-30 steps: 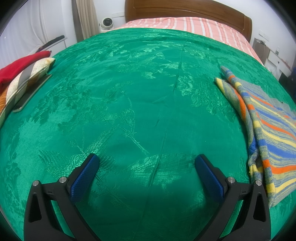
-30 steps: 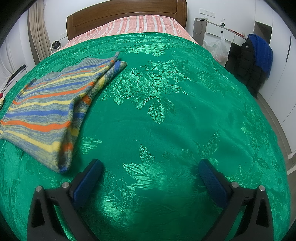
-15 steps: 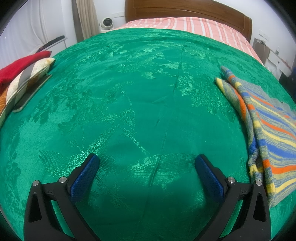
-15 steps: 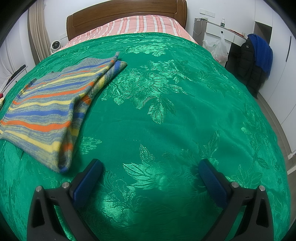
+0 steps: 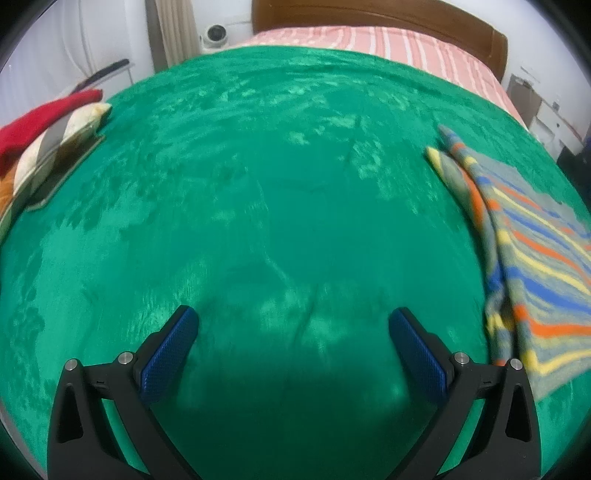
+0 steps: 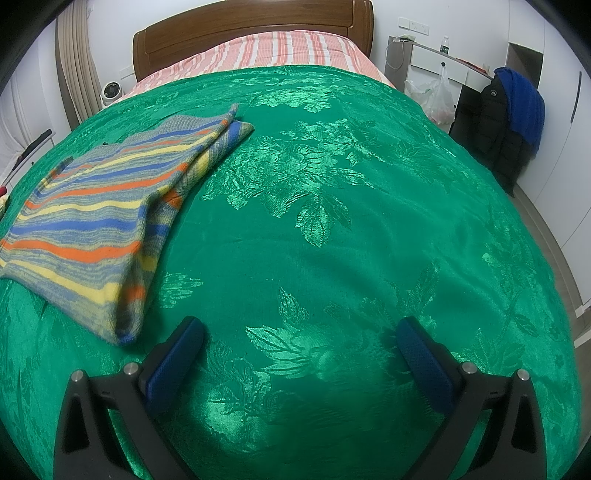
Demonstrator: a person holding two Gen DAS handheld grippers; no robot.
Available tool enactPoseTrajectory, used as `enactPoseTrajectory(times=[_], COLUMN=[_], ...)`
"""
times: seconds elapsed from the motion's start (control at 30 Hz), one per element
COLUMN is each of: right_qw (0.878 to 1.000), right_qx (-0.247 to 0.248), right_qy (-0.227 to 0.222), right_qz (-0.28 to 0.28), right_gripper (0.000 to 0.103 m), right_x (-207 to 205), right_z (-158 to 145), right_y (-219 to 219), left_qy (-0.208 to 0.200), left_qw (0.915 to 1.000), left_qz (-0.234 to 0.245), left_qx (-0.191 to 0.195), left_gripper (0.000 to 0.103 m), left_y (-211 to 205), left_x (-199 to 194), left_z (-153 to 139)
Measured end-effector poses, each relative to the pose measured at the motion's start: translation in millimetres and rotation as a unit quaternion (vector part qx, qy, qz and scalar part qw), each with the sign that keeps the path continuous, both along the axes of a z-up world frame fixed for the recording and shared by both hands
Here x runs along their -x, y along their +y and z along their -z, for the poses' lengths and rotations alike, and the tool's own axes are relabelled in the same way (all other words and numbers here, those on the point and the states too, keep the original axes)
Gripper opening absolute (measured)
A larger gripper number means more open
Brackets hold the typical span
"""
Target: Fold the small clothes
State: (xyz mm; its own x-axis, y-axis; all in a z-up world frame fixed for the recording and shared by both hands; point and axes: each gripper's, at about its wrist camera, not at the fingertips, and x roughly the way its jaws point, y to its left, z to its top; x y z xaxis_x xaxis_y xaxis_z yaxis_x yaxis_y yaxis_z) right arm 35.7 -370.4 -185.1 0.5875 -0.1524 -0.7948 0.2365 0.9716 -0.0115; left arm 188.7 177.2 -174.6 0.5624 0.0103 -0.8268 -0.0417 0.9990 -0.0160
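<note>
Above the green bedspread [image 5: 280, 206], left claw [image 5: 293, 332] with fingers spread apart, empty; right claw [image 6: 301, 343] likewise spread and empty. Striped sweater [image 6: 107, 221], folded, lies flat on the bedspread between the two claws, near each and touching neither. Left bed edge: red cloth [image 5: 40, 118] on a pile. Beyond: striped sheet [image 6: 273, 51], wooden headboard [image 6: 251, 26].

Your striped knit sweater [image 6: 110, 221] lies folded flat on the green bedspread [image 6: 332, 221], bands of grey, blue, yellow and orange showing, one doubled edge along its right side, a narrow folded end [image 6: 236, 127] pointing toward the headboard
</note>
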Motion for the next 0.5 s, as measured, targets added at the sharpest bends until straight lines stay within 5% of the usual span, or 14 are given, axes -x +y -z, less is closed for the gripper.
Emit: enactPoseTrajectory(times=[0.13,0.27,0.5], right_qw=[1.000,0.998,0.964], right_qx=[-0.014,-0.052,-0.260], right_qy=[-0.005,0.009,-0.042], right_qz=[-0.002,-0.019,-0.027], right_gripper=[0.103,0.103,0.101], right_x=[2,-1,-46], right_z=[-1,-6,-60], right_y=[-3,-11,-24], left_qy=[0.017,0.005,-0.046], left_qw=[0.9994,1.0000,0.9988], left_qz=[0.031,0.004,-0.012], left_qx=[-0.004,-0.005,-0.003], left_gripper=[0.103,0.103,0.103], left_y=[-2,2,2], left_x=[18,29,39], left_z=[-3,-10,5])
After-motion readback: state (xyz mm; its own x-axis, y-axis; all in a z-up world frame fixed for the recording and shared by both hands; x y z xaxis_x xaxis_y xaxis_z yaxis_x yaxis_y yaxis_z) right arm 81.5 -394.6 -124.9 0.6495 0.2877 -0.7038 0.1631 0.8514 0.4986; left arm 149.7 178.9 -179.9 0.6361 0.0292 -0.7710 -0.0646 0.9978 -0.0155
